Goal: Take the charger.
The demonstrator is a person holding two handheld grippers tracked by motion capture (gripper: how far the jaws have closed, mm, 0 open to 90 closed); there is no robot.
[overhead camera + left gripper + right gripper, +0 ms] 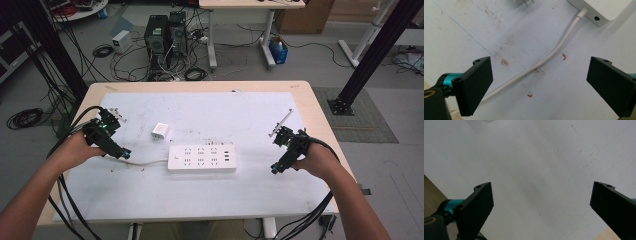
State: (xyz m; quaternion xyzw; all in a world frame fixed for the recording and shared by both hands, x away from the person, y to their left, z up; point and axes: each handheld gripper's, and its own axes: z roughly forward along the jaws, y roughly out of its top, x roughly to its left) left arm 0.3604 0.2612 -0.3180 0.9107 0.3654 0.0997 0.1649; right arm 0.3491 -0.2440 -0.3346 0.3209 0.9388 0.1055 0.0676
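I hold my left tool (125, 153) just left of the strip (202, 158), jaws spread wide over its cord (544, 60) — the cord runs between them, untouched, so a pinch there is open to me. My right tool (274, 170) hangs right of the strip, well apart from it, jaws spread too, nothing between them but the bare sheet (536, 170). The plug (160, 131) lies just behind the strip's left end, prongs free — I judge it is meant for a socket. The table (320, 120) carries it all.
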